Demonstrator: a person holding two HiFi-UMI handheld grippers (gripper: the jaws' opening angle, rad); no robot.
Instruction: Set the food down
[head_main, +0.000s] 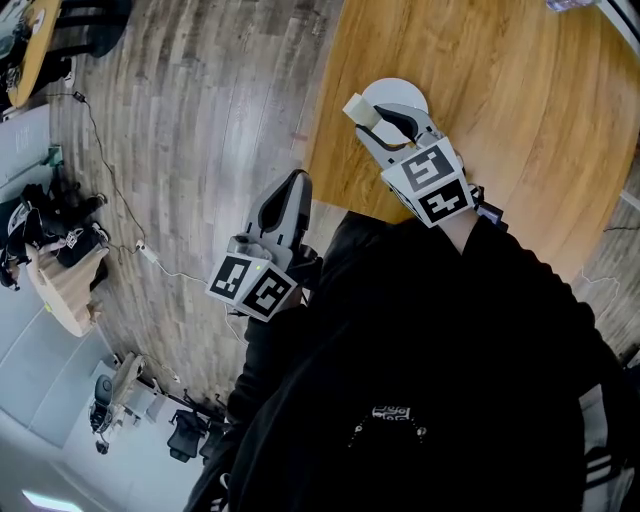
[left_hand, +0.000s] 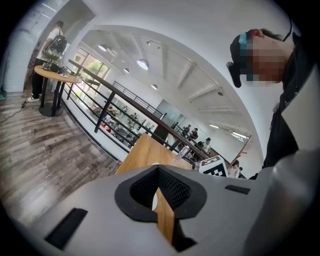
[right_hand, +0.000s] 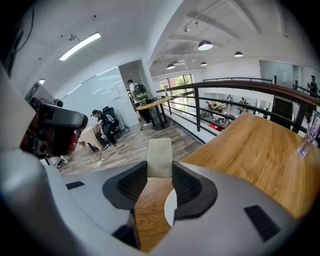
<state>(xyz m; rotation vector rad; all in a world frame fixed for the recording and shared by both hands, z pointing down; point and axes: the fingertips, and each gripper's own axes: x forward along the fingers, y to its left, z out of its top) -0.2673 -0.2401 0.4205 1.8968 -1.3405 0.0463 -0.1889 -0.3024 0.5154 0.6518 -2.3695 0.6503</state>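
Observation:
My right gripper (head_main: 372, 118) is shut on the food (head_main: 358, 108), a pale beige block that sticks out past the fingertips. It hangs over a white plate (head_main: 402, 94) near the left edge of the wooden table (head_main: 500, 130). In the right gripper view the block (right_hand: 160, 156) is clamped between the black pads (right_hand: 192, 187), with a sliver of the plate (right_hand: 170, 207) below. My left gripper (head_main: 296, 188) is shut and holds nothing, over the floor just off the table's edge. In the left gripper view its tips (left_hand: 159, 172) meet, with table wood beyond.
A clear bottle (right_hand: 307, 135) stands far back on the table. A dark railing (right_hand: 225, 95) runs behind it. A cable (head_main: 110, 190) and clutter (head_main: 60, 250) lie on the wood floor to the left. People stand at a round high table (right_hand: 150, 106).

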